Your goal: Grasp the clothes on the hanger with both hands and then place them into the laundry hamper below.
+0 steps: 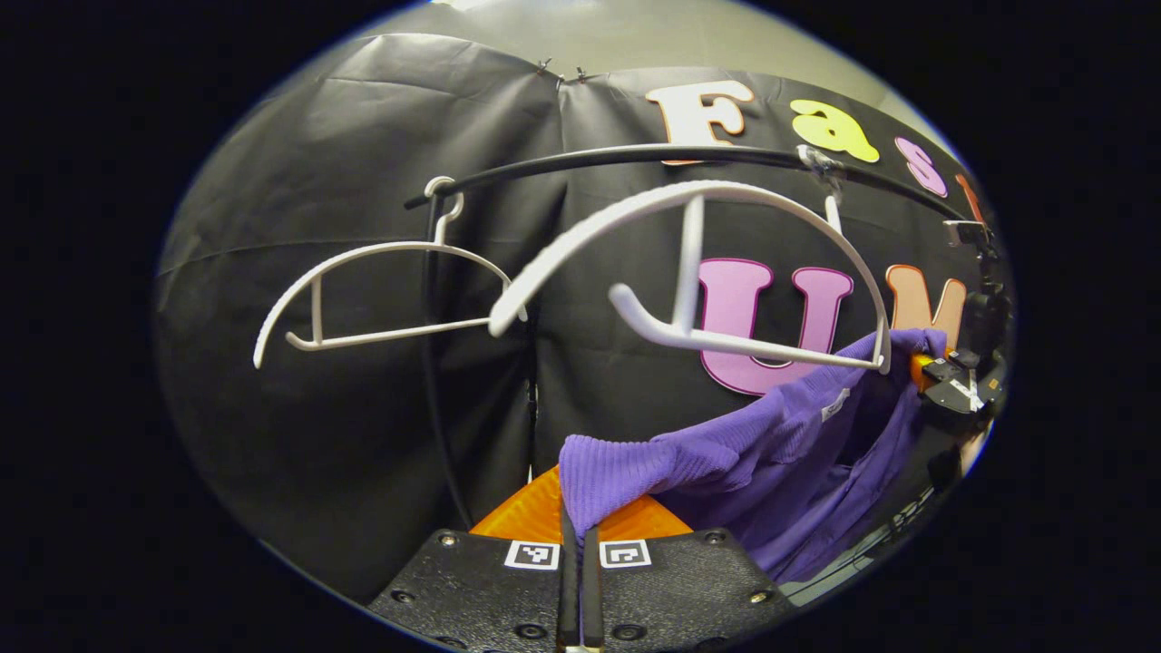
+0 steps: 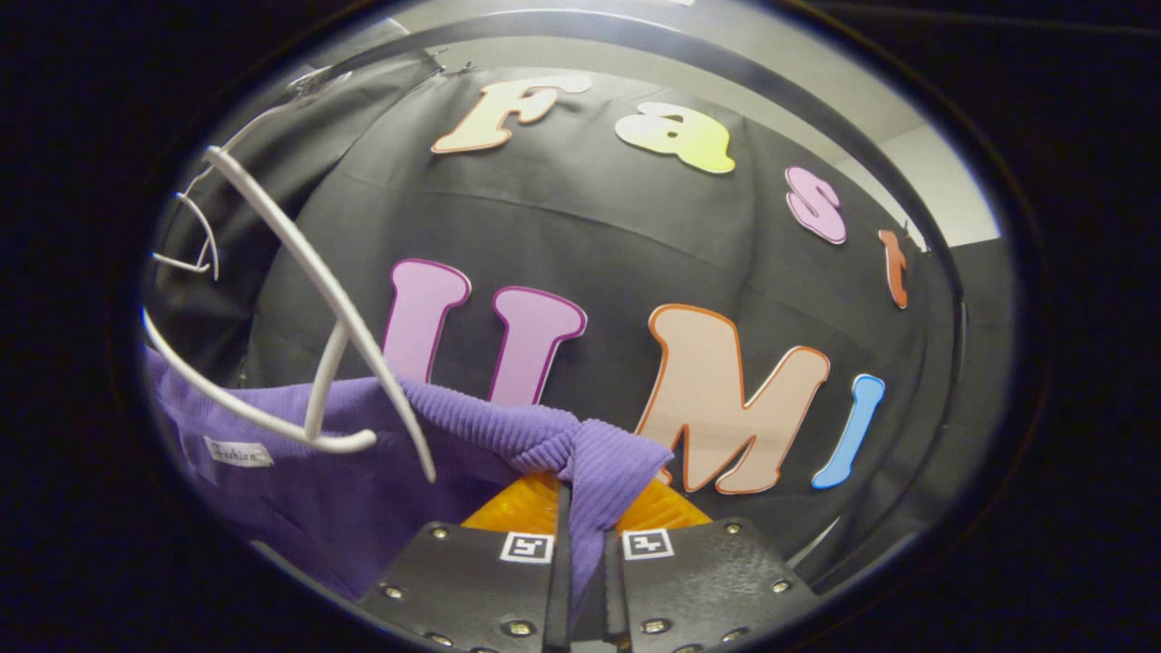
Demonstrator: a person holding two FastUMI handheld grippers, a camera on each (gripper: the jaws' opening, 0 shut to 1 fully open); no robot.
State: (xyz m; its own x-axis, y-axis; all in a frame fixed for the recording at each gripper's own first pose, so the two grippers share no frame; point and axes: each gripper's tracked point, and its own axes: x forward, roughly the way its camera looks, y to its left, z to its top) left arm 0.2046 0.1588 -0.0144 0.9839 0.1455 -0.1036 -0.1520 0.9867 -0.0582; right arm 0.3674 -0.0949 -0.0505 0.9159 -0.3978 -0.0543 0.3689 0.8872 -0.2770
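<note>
**Both shoulders pinched, sweater coming off hanger**

Left gripper (image 1: 579, 580): fingers closed almost flat together, a fold of the purple knit sweater (image 1: 726, 453) clamped between them. Right gripper (image 2: 580, 580): fingers nearly closed, a thicker bunch of the same sweater (image 2: 580, 453) squeezed between them and trailing down through the gap.

Sweater hangs slack between the two grips, just below the near white hanger (image 1: 689, 263). Neck label faces out below that hanger's lower bar in the right gripper view. At the hanger's far end, by the other gripper (image 1: 952, 381), cloth sits right up against the tip; can't tell if it's fully free there. In the right gripper view the hanger (image 2: 317, 299) arm crosses just in front of the cloth.

Second white hanger (image 1: 381, 290), bare, on the black rail (image 1: 635, 156) beyond and to the side of the first. Hamper is out of frame.

Judgement for this step: keep both pinches tight, lower the two ends together so the cloth doesn't drag one-sided, and ease away from the hanger tip before dropping, or the knit may snag and swing the hanger. Release only once over the hamper.
</note>
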